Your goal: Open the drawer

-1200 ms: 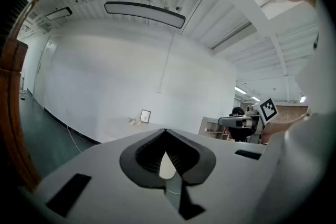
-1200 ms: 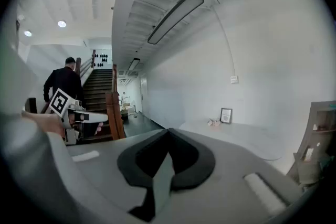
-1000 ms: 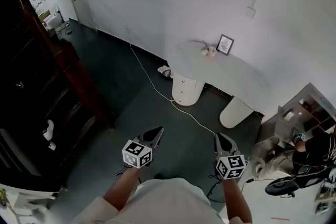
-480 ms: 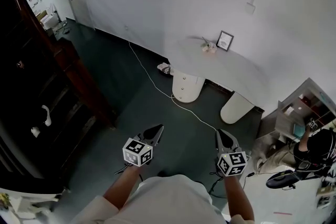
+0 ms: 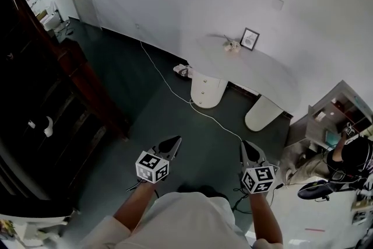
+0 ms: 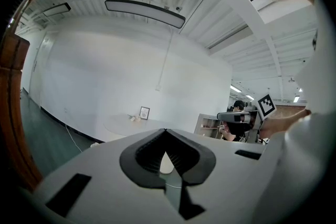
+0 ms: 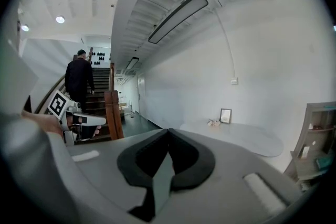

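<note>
**still walking in, both grippers shut and empty**

over the last second the head view has slid a little: the table [image 5: 256, 70] sits slightly higher in the frame, and the dark stairs [image 5: 70, 73] at the left edge have shifted. the left gripper [image 5: 175, 141] and right gripper [image 5: 245, 147] hold their spots at the bottom, jaws pressed together on nothing. so this looks like the approach only, with no reach begun.

the likely target is the rounded drawer unit [image 5: 204, 90] under the table's left end, centre frame, with two small knobs. it is well apart from both grippers and untouched.

the head view alone shows that unit and the cable [image 5: 169, 87] across the floor. the right gripper view adds a person [image 7: 79, 78] on the stairs at its left. the left gripper view adds the ceiling light [image 6: 144, 12] at the top.
</note>
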### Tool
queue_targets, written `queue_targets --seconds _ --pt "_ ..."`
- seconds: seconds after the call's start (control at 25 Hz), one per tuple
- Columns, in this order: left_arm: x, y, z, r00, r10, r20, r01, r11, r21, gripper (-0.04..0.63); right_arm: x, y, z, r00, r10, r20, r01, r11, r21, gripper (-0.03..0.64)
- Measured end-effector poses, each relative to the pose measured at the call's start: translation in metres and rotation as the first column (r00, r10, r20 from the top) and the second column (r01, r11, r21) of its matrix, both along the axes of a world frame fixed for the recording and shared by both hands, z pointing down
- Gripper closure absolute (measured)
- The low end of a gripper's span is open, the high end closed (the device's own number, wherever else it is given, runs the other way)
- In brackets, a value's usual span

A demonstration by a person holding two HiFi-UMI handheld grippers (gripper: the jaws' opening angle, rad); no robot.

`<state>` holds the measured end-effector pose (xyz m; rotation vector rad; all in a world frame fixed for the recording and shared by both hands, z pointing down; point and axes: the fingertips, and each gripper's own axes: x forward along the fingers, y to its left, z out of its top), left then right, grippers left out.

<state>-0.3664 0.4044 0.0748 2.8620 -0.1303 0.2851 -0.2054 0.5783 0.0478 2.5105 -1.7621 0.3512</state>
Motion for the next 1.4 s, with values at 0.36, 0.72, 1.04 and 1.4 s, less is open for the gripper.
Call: queue_targets --seconds 0.36,0.72,1.04,1.4 --pt "0.007 -0.014 0.008 1.0 0.001 0.006 -0.001 1.0 -0.021 0.588 0.005 -0.008 0.008 1.0 0.023 0.017 -0.023 1.0 -0.011 0.609" --pt "0.041 -0.036 0.015 1.0 -0.014 0.012 0.015 1.0 -0.024 0.588 0.038 -0.036 0.019 1.0 0.003 0.029 -0.002 1.0 -0.018 0.609" --pt "0.105 -0.062 0.02 0.998 -0.049 0.03 0.05 0.998 -0.034 0.588 0.105 -0.068 0.028 0.998 -0.035 0.054 0.037 0.999 -0.029 0.609" --pt "0.183 -0.083 0.029 0.994 -0.094 0.051 0.096 0.994 -0.043 0.588 0.188 -0.102 0.042 0.993 -0.085 0.084 0.088 0.995 -0.036 0.609"
